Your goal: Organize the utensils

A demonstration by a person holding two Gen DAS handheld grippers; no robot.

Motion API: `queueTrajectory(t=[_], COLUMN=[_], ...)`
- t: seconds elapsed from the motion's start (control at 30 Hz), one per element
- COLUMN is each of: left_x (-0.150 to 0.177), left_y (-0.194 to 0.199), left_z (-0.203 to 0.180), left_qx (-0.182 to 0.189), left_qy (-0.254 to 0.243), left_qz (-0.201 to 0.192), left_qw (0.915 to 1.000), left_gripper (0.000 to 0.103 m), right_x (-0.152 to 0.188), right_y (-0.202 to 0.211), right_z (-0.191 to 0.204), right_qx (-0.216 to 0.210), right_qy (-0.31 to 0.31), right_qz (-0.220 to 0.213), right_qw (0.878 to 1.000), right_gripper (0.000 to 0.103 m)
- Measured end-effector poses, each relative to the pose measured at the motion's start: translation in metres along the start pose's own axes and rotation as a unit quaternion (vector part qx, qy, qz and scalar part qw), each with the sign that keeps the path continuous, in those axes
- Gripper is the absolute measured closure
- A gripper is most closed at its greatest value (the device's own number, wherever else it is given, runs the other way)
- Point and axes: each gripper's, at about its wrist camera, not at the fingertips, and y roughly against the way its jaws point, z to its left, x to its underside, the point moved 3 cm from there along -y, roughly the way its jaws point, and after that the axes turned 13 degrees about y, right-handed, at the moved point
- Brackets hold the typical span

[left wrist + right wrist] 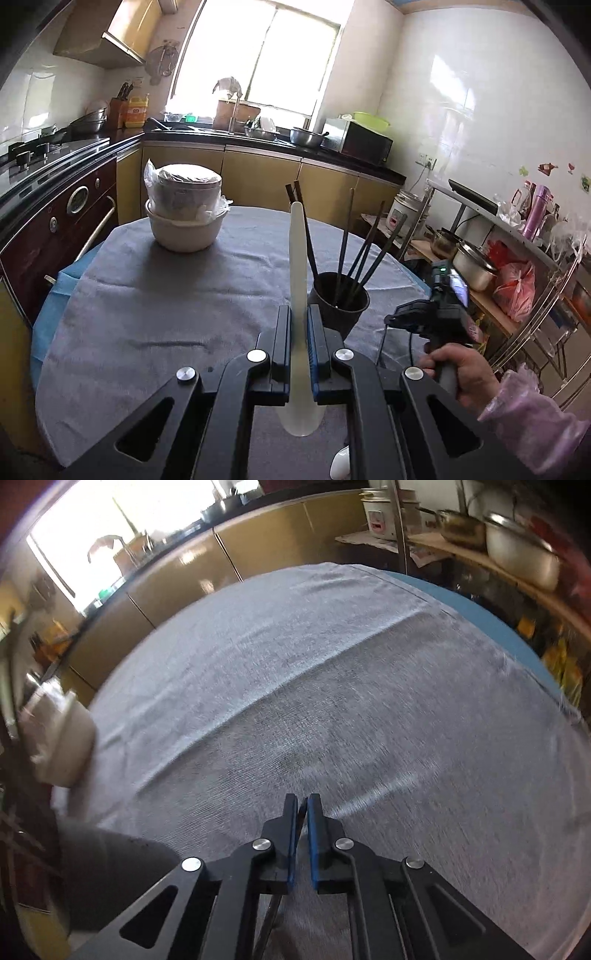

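We are holding a pale spoon in the left claw, the jaws clamped on its handle, which is running away from us and tilting up while the bowl end is hanging below the jaws near the camera. The dark utensil cup is standing on the grey-clothed counter just beside the claw's right finger, already carrying several dark chopsticks that are fanning up and to the right. So the spoon's long axis is lying almost parallel to the nearest chopstick, and the cup mouth is sitting just right of and slightly beyond the left claw; that short sideways gap is what we are judging the next move to turn on. The right claw is closed; something thin and dark seems to be passing between its pads, but the blur is keeping us from naming it. The right hand is hovering beside the cup on its far side, so it may be crowding the approach. The stacked white bowls are sitting well apart, at far left.
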Motion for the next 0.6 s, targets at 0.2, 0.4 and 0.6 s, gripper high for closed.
queueTrajectory(t=[0.2,0.4,0.6], left_x=[0.004,0.003,-0.003], left_y=[-0.001,0.002,0.004], left_z=[-0.011,-0.020,-0.022], left_qx=[0.008,0.032,0.053], left_qy=[-0.006,-0.005,0.010], left_qz=[0.006,0.004,0.002], left_qw=[0.9999,0.9995,0.9986], left_gripper=[0.095,0.095,0.095], right_x=[0.005,-0.005,-0.018], right_y=[0.039,0.103,0.174], right_z=[-0.016,-0.007,0.016], right_qx=[-0.066,-0.105,-0.119], right_qy=[-0.038,-0.023,0.021], right_qz=[-0.033,-0.107,-0.189], right_qw=[0.997,0.988,0.975], right_gripper=[0.098,0.099,0.099])
